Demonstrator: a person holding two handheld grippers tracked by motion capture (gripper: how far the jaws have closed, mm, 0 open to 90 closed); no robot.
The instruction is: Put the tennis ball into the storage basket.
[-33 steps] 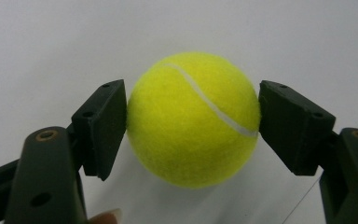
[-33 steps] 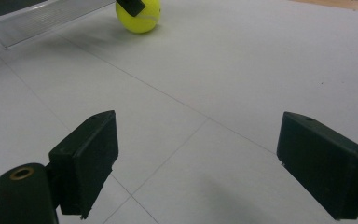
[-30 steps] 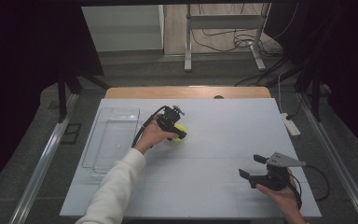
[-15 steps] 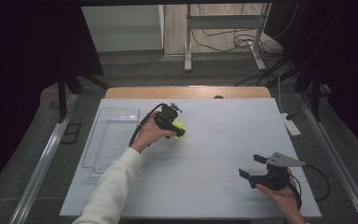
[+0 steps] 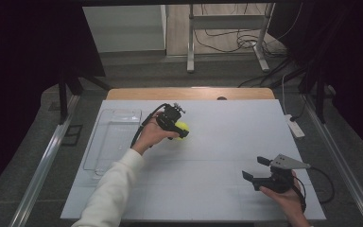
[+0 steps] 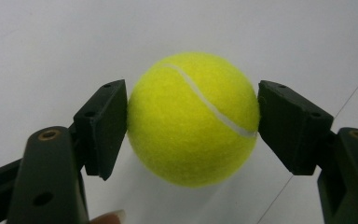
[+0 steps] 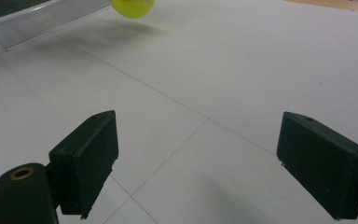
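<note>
A: Where does the tennis ball (image 5: 183,127) sit?

B: It is between the jaws of the left hand-held gripper (image 5: 177,130), over the middle of the white desk (image 5: 227,137), toward its far half. In the left gripper view the tennis ball (image 6: 193,119) sits squarely between the two black pads (image 6: 103,126), and each pad presses against its side, so the left hand-held gripper (image 6: 193,121) is clenched on the ball. A curved white seam runs across the ball's upper right face.

A: Is the ball resting on the desk or lifted?

B: The right gripper view shows the ball (image 7: 133,7) at the top edge with a soft shadow on the surface beside it; whether it touches the desk cannot be told.

A: And the other hand?

B: The right hand-held gripper (image 5: 254,169) is near the desk's front right corner, well apart from the ball. Its jaws stand wide apart with nothing between them, and the right gripper view shows the right hand-held gripper (image 7: 196,168) over bare desk surface with thin seam lines.

A: Anything else on the desk?

B: A clear plastic tray (image 5: 116,137) lies along the left side, just beside the person's left hand (image 5: 149,137). A white sleeve (image 5: 111,189) covers that forearm.
</note>
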